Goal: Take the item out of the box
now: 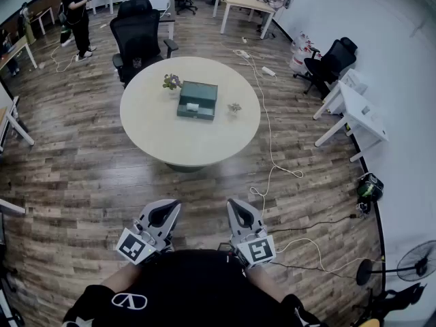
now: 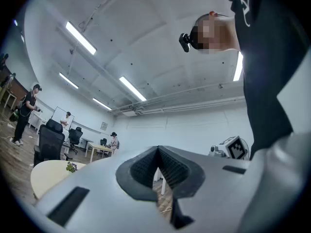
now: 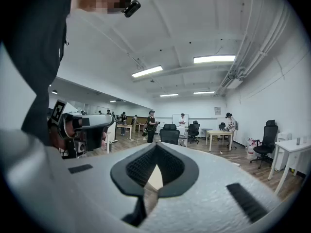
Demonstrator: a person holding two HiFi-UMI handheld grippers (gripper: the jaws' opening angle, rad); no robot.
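left hand-held gripper (image 1: pixel 165 210) pinched together, empty | right hand-held gripper (image 1: pixel 238 208) likewise | box (image 1: pixel 197 99) sat lid-down on round desk (image 1: pixel 153 138), straight ahead, well apart, neither gripper nearer | item unseen

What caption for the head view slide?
Left gripper and right gripper shut near the body; green box on round table ahead.

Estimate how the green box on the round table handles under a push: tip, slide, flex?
The green box looks low and wide, so it probably won't tip. It lies flat on the smooth round table, so a sideways push would likely slide it. Its straight edges suggest rigid walls; weight can't be judged from here.
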